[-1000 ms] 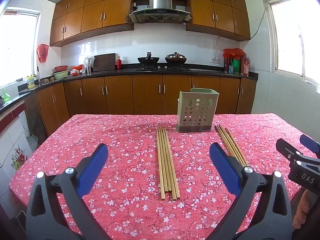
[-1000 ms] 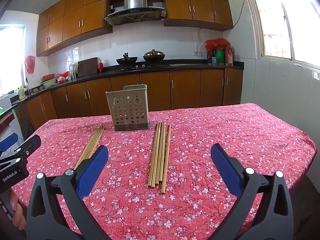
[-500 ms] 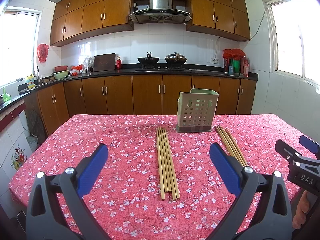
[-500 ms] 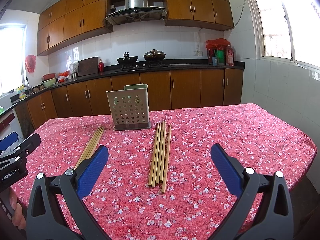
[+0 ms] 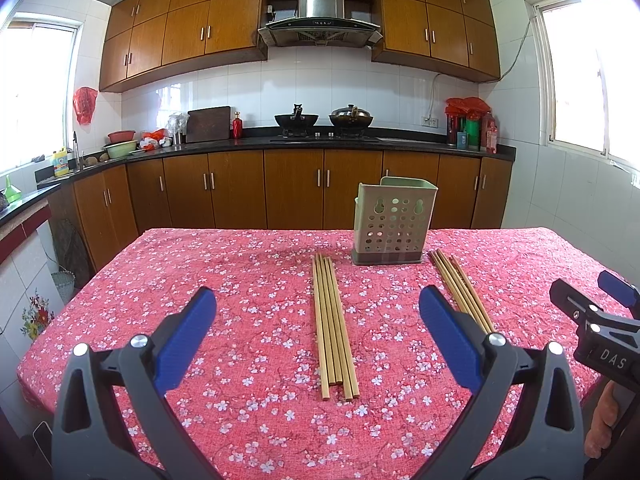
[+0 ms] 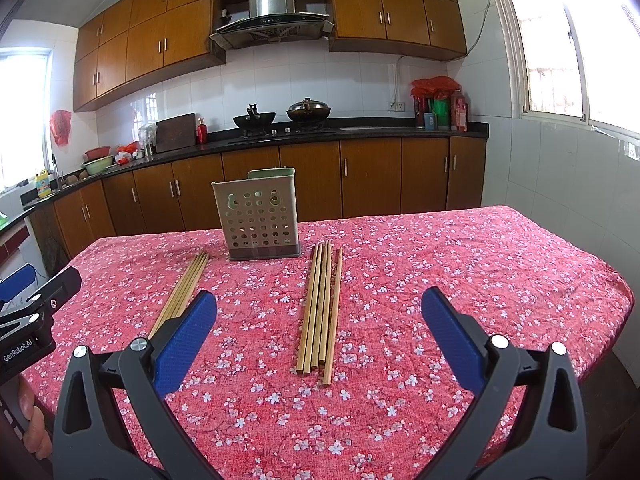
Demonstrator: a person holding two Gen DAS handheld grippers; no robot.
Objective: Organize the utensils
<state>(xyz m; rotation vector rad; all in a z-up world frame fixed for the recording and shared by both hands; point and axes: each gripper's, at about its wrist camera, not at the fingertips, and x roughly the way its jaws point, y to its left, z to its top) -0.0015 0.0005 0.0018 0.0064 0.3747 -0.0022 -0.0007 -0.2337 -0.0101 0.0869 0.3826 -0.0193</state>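
Your left tool (image 5: 318, 332) and right tool (image 6: 319, 334) both hang with jaws spread wide and nothing between them, above the near edge of the worktop (image 5: 224, 280). One chopstick bundle (image 5: 333, 324) lies ahead of each tool; the other bundle (image 6: 316, 306) sits right of the perforated holder (image 6: 260, 220). Lower each tool over the middle of its bundle, pinch across the sticks, then tip them upright into the holder.

Brown wooden cabinets (image 5: 294, 188) line white-tiled walls (image 5: 248, 92); a steel range hood (image 5: 320, 20) hangs above the black counter (image 5: 408, 144); bright windows (image 5: 592, 80) flank the room.
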